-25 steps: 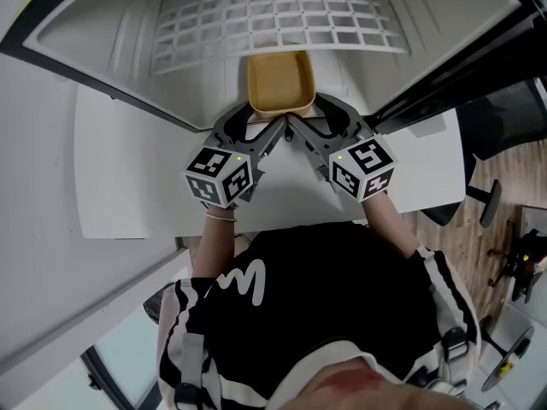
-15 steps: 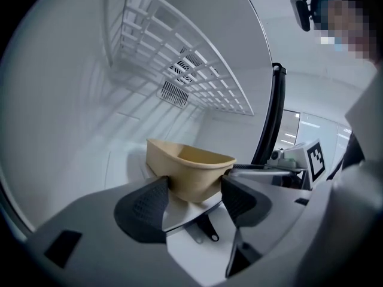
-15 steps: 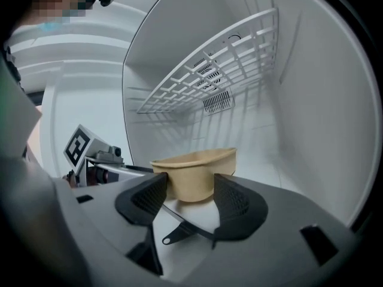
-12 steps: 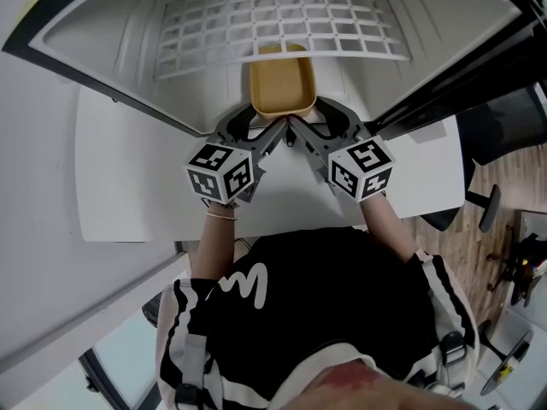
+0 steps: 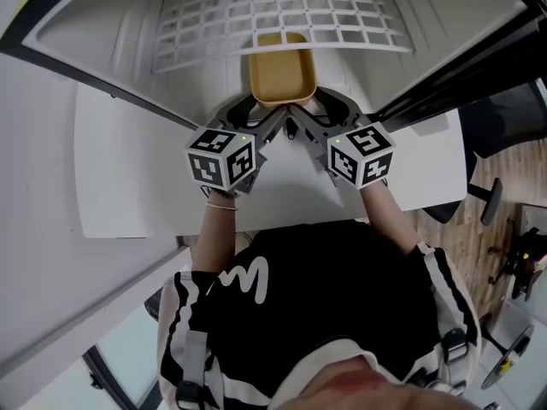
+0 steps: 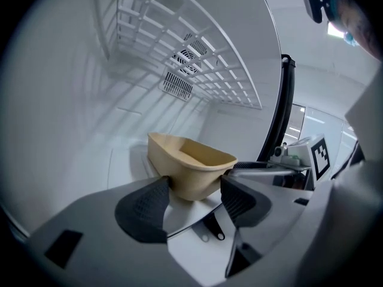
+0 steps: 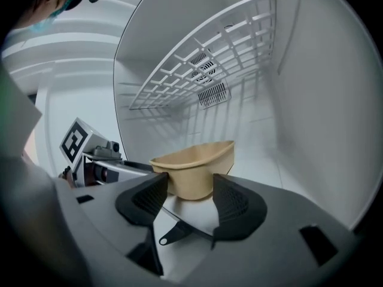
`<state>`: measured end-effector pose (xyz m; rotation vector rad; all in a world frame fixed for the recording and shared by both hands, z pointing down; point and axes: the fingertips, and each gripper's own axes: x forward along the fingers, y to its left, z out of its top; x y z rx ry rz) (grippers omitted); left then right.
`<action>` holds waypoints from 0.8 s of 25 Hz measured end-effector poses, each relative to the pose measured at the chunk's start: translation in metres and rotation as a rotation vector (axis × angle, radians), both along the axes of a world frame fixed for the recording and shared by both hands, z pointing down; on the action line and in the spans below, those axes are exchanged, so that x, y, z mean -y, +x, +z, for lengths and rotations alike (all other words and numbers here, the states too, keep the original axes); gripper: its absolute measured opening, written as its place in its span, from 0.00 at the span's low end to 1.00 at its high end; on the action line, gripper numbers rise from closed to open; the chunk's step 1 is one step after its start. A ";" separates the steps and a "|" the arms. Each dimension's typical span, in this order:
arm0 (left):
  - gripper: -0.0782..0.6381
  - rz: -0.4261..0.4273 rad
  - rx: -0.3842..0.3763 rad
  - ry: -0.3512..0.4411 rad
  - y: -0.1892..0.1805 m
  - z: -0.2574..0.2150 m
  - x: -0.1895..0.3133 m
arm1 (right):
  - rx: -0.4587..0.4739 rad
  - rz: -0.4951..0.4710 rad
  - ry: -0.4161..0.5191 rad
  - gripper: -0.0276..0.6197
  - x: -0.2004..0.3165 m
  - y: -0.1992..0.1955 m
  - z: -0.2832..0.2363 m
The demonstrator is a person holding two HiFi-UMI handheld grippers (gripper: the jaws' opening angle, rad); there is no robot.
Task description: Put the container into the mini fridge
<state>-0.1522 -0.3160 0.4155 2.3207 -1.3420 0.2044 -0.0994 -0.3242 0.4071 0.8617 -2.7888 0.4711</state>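
A tan, open-topped container (image 5: 282,75) sits low inside the white mini fridge (image 5: 111,32), its far end under the wire shelf (image 5: 273,14). My left gripper (image 5: 266,116) grips the container's near left corner and my right gripper (image 5: 301,116) grips its near right corner. In the left gripper view the container (image 6: 191,163) sits between the two dark pads of the left gripper (image 6: 194,191), which press its sides. The right gripper view shows the same: the container (image 7: 194,167) is pinched by the right gripper (image 7: 188,193). The container looks empty.
The fridge stands on a white table (image 5: 137,195). Its black-edged door (image 5: 479,58) hangs open at the right. A vent grille (image 7: 212,93) is on the fridge's back wall. An office chair (image 5: 504,126) stands on the wooden floor at the right.
Both grippers have moved forward with the container, so it now lies deeper in the fridge with its far end under the wire shelf.
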 end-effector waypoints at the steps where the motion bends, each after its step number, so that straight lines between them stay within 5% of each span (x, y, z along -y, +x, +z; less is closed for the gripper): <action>1: 0.49 0.000 0.005 -0.006 -0.001 0.000 0.001 | -0.002 -0.001 -0.008 0.42 0.001 -0.001 0.001; 20: 0.48 -0.021 0.029 -0.066 -0.007 -0.001 0.011 | -0.032 0.025 -0.051 0.41 0.011 -0.007 0.000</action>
